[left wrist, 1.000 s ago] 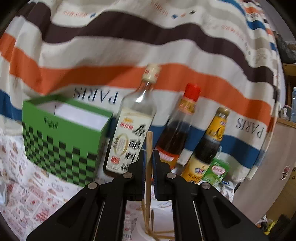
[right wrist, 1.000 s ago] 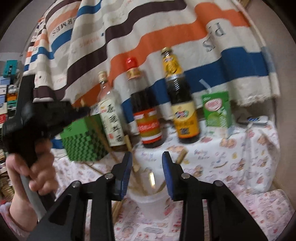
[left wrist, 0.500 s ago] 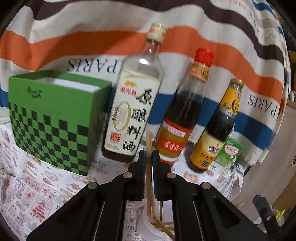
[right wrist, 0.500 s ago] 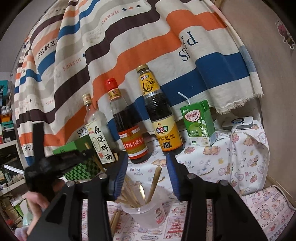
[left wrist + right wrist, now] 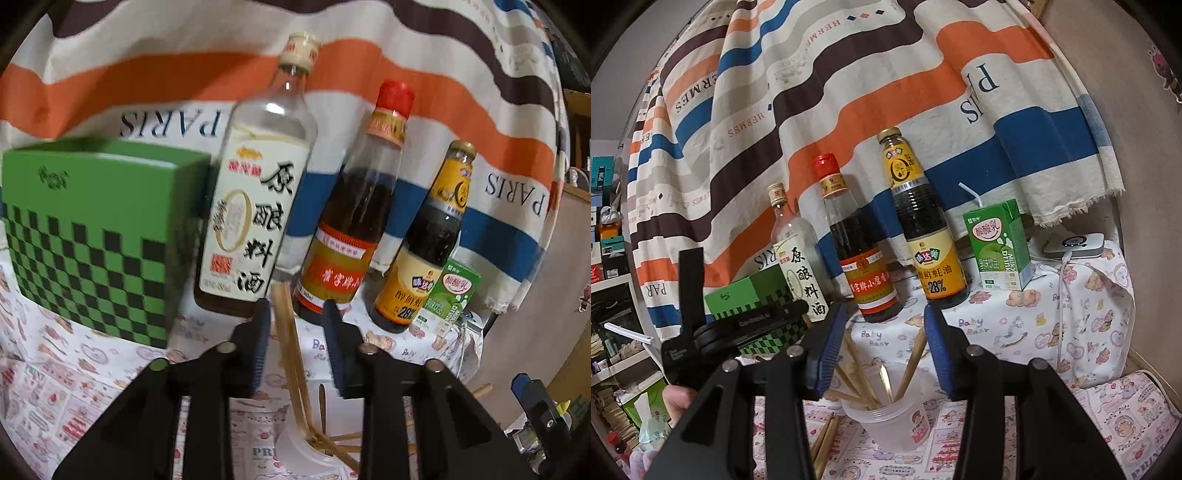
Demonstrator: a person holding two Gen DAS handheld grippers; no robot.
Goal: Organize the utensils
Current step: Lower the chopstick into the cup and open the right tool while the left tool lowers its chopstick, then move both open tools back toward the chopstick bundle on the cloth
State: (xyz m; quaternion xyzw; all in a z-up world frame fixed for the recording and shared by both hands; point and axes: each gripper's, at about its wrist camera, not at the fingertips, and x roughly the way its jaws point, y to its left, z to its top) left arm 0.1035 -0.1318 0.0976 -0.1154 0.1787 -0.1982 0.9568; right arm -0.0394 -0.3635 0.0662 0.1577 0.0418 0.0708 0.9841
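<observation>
My left gripper (image 5: 295, 325) is open just above a clear plastic cup (image 5: 306, 452). A wooden chopstick (image 5: 290, 350) stands free between the jaws, its lower end in the cup with several other chopsticks. In the right wrist view the same cup (image 5: 890, 410) holds several chopsticks (image 5: 912, 363) and sits on the patterned cloth. My right gripper (image 5: 884, 332) is open and empty, above and in front of the cup. More chopsticks (image 5: 825, 439) lie on the cloth left of the cup. The left gripper's black body (image 5: 738, 325) shows at left.
A green checkered box (image 5: 96, 240) stands at left. Three bottles stand behind the cup: a clear one (image 5: 258, 206), a red-capped one (image 5: 354, 221) and a dark oyster sauce one (image 5: 428, 251). A green drink carton (image 5: 997, 247) stands at right. A striped cloth (image 5: 849, 92) hangs behind.
My left gripper has opened and let go of the chopstick, which now leans in the cup. The left gripper came lower and closer to the bottles. The right gripper pulled back and up a little.
</observation>
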